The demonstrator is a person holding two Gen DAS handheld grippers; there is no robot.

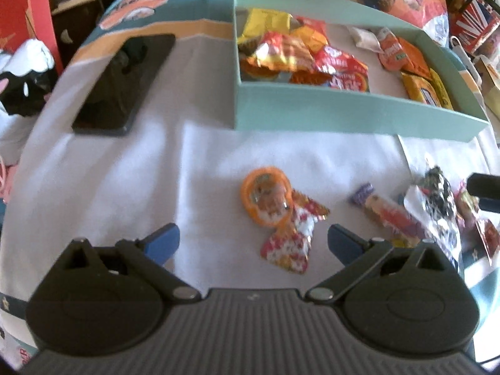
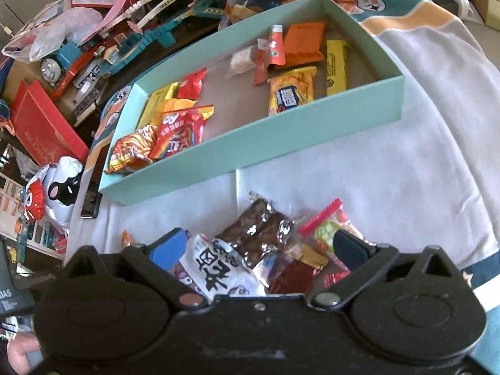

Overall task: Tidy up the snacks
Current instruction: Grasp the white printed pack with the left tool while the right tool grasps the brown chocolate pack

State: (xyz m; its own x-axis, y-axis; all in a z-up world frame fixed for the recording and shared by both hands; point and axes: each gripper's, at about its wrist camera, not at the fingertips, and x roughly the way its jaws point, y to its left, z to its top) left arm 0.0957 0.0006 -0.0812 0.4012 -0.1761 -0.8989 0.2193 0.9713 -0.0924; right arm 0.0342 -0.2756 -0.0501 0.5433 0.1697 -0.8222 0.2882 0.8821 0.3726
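The loose snacks lay on the white cloth point(image 1: 218, 156) in front of the box point(image 1: 343, 115), in two lots. An orange ring pack point(image 1: 265, 200) overlapped a red-and-white sachet point(image 1: 290, 243) by itself; well to the right a heap held a striped stick point(image 1: 387, 212), a black-and-white pouch point(image 2: 222, 268), a brown foil bar point(image 2: 256, 228) and a pink-topped bag point(image 2: 328, 228).

The left gripper point(image 1: 253, 240) hung over the first pair with its jaws wide and nothing between the pads, the sachet lying just below the gap, probably lined up for a pick. The right gripper point(image 2: 259, 250) stood spread over the heap, pouch and bar showing between its fingers, but I saw no pad pressing on either, so it held nothing. Each hand seemed to be taking the lot nearest it.

Inside the box, wrappers were bunched at one end and spread thinly at the other, with bare floor between, so there was room for the rest.

A dark phone point(image 1: 125, 84) lay on the cloth to the left of the box. Past the cloth's printed edge the room was crowded: a toy train point(image 2: 59, 65), a red carton point(image 2: 47, 131), and a black-and-white toy point(image 1: 25, 78).
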